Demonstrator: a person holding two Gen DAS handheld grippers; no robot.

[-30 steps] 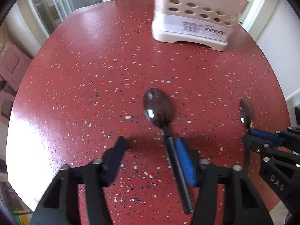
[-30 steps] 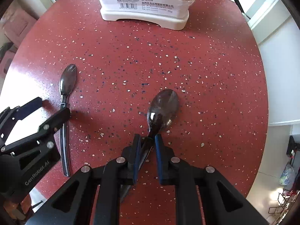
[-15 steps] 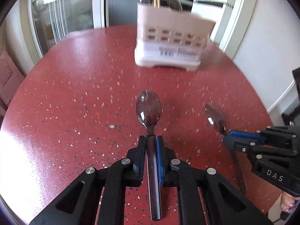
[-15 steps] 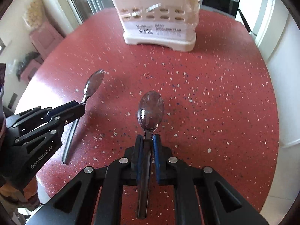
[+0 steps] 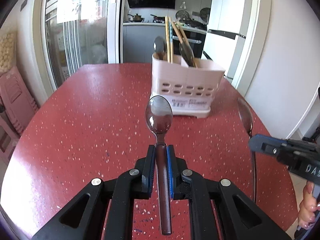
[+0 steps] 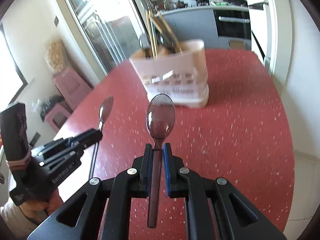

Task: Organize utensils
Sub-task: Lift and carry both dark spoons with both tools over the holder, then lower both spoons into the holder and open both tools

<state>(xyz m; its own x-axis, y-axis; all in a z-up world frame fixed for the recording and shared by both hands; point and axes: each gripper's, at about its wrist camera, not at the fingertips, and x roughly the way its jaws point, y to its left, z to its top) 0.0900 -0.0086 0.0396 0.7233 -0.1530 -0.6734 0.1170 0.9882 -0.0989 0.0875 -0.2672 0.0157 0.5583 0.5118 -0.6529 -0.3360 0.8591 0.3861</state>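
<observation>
You have a spoon [image 5: 159, 118] clamped in your left gripper [image 5: 160, 152] and another spoon [image 6: 160, 117] in your right gripper [image 6: 157, 150], both lifted in front of the utensil caddy [image 5: 186, 86], which already holds chopsticks [image 5: 170, 40] and spoons, so only dropping them in remains.

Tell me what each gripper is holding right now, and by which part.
The left gripper clamps a spoon by its handle just below the bowl. The right gripper clamps a second spoon the same way, bowl pointing forward.
</observation>
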